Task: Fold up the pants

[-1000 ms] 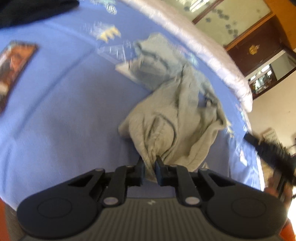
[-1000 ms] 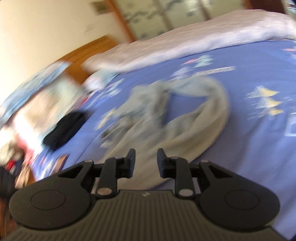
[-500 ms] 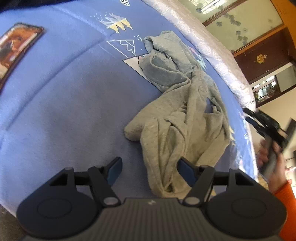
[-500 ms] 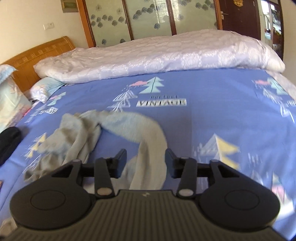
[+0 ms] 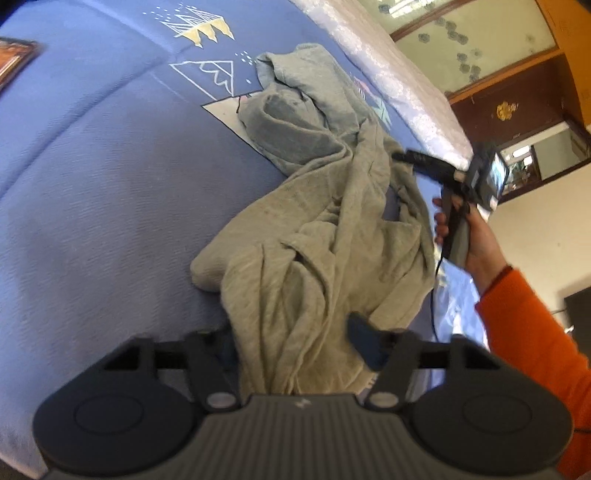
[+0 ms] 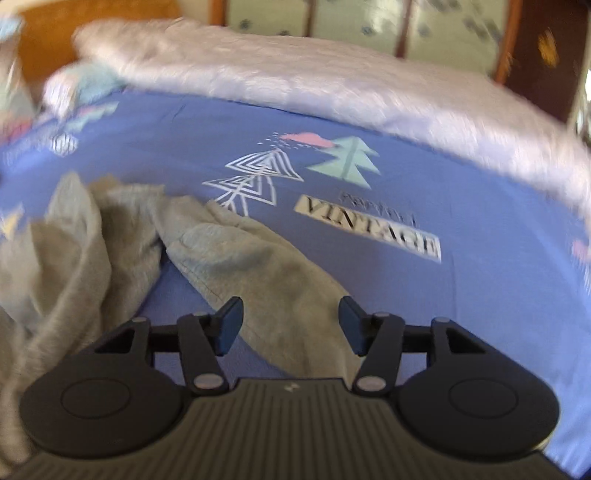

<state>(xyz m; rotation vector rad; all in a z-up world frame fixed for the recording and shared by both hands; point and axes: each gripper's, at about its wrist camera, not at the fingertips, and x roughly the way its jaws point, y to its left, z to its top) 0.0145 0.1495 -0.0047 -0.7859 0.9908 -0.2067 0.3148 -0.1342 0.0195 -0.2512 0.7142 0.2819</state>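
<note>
Grey pants point(image 5: 314, 236) lie crumpled on the blue printed bedsheet point(image 5: 103, 206). My left gripper point(image 5: 295, 347) sits low at their near end. Its jaws are closing, with the bunched cloth lying between the fingers, and the pads do not visibly press it. In the left wrist view a hand in an orange sleeve point(image 5: 524, 325) holds my right gripper point(image 5: 402, 157) over the far side of the pants. In the right wrist view the right gripper point(image 6: 290, 325) is opening, and one grey pant leg point(image 6: 258, 273) runs between and under its fingers.
A white quilt point(image 6: 332, 74) lies bunched along the far side of the bed. Behind it stand a wardrobe with frosted panels point(image 6: 369, 26) and a dark door point(image 5: 517, 107). A flat picture card point(image 5: 14, 62) lies on the sheet at far left.
The left gripper let go of the bunched pants end, spread wide, then narrowed around it. The right gripper swung over to the pant leg and its jaws widened.
</note>
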